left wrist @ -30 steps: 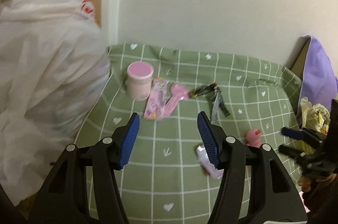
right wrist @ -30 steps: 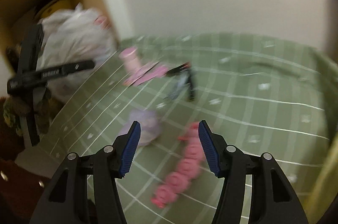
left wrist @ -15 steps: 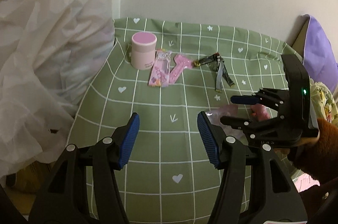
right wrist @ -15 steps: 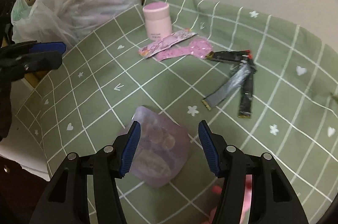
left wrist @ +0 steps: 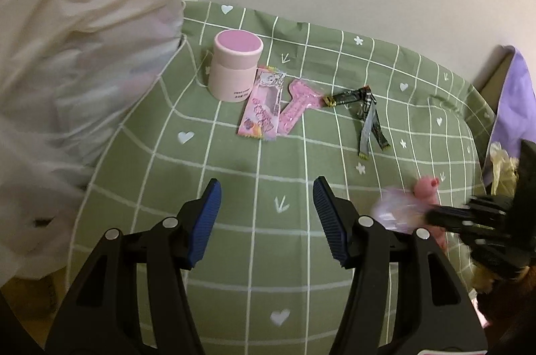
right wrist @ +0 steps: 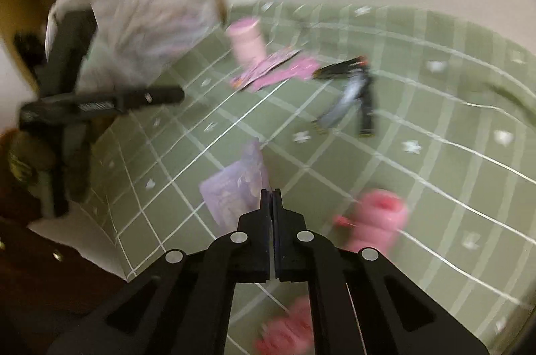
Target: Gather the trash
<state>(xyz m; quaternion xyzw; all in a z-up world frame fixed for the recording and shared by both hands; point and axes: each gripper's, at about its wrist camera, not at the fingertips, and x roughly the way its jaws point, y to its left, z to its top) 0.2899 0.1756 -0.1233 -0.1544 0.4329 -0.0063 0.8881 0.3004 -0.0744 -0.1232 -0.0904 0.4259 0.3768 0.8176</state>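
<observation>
Left wrist view: the left claw [left wrist: 266, 221] is seen with its jaws apart and nothing between them, held over the green checked cloth [left wrist: 234, 254]. At about 11 o'clock from it a pink jar [left wrist: 236, 66] stands upright, with two pink wrappers [left wrist: 274, 107] lying just beside it at its 4 o'clock. Dark wrappers [left wrist: 361, 110] are spread at 1 o'clock. A white bag [left wrist: 77, 70] fills the 9 o'clock side. At 3 o'clock the right claw [left wrist: 435, 216] is seen closed on a lilac wrapper [left wrist: 395, 207] — blurred — beside a pink toy [left wrist: 425, 187].

Right wrist view: the right claw [right wrist: 272, 197] is shown shut, the lilac wrapper [right wrist: 234, 184] pinched by its edge between the pads and hanging toward 10 o'clock. The pink toy [right wrist: 378, 217] lies at 3 o'clock — blurred. The jar [right wrist: 248, 43] and wrappers are found at 12 o'clock, the bag [right wrist: 140, 19] at 10 o'clock, the left claw [right wrist: 174, 93] at 9 o'clock.
</observation>
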